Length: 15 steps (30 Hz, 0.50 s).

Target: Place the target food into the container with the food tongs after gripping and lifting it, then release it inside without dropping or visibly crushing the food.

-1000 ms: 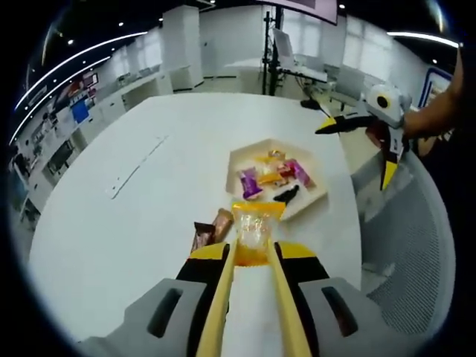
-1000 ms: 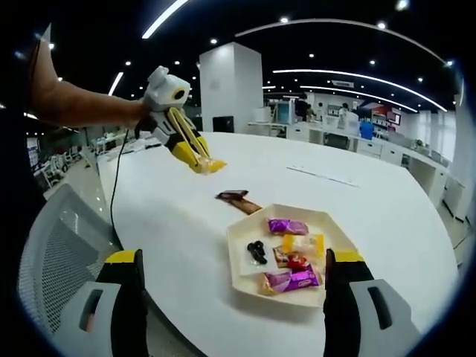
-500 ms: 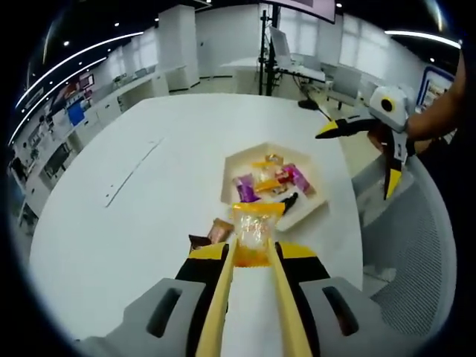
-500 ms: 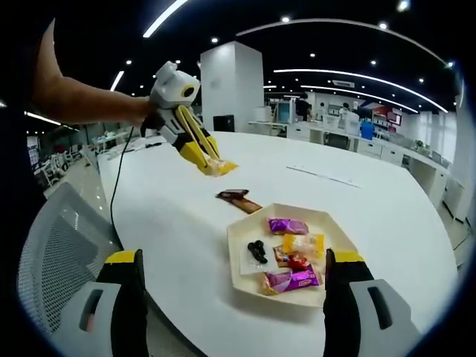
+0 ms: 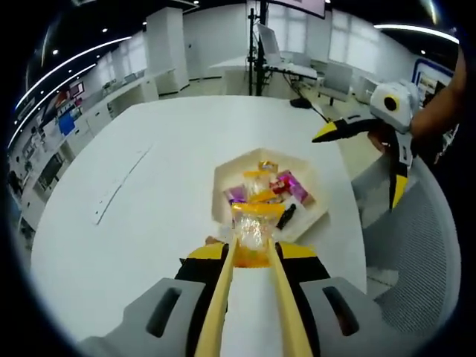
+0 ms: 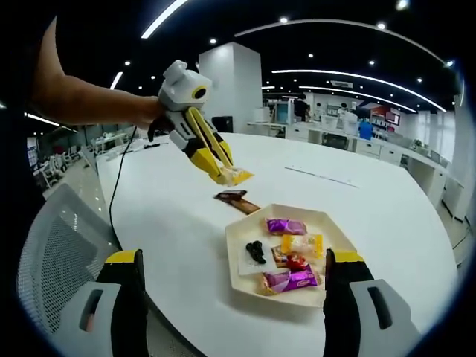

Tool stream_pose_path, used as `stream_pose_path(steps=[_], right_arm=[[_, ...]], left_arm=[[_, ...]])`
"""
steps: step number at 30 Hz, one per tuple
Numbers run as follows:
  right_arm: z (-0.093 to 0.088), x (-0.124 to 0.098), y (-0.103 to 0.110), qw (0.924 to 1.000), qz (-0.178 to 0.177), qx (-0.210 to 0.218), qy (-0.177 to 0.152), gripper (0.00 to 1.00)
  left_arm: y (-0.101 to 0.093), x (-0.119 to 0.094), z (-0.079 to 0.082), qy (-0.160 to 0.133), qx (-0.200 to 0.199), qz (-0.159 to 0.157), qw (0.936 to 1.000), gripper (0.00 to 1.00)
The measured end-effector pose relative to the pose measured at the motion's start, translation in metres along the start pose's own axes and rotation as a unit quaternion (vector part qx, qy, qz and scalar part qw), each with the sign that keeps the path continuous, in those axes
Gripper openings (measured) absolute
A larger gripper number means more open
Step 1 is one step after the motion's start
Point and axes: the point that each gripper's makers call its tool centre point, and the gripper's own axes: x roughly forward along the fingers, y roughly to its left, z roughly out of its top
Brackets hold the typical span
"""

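A clear-and-yellow snack packet (image 5: 253, 223) is pinched between the long yellow tong jaws of my left gripper (image 5: 253, 247), lifted off the table. It hangs just at the near edge of the cream hexagonal tray (image 5: 312, 212), which holds several wrapped snacks. From the right gripper view, the left gripper (image 6: 223, 173) carries the packet (image 6: 239, 176) in the air, up-left of the tray (image 6: 242, 277). My right gripper (image 6: 234, 297) stands wide open over the tray's near side with nothing between its jaws. It appears as the right gripper (image 5: 355, 171) beyond the table edge.
Two brown wrapped bars (image 6: 236, 199) lie on the round white table (image 6: 178, 223) beside the tray. A grey mesh chair (image 5: 409, 245) stands at the table's edge, chair (image 6: 52, 253). A person's arm (image 6: 82, 104) holds the left gripper.
The left gripper has carried the packet closer to the tray, from over the brown bars to the tray's edge. The right gripper has stayed open and nearly still.
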Motion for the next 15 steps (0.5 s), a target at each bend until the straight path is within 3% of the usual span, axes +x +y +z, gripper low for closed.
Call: stream_pose_path(steps=[15], right_arm=[[0.001,0.000,0.000,1.0000,0.000,-0.001,-0.003,1.00]], left_arm=[[-0.010,0.030,0.023,0.004,0.019,-0.015,0.9997,0.21]])
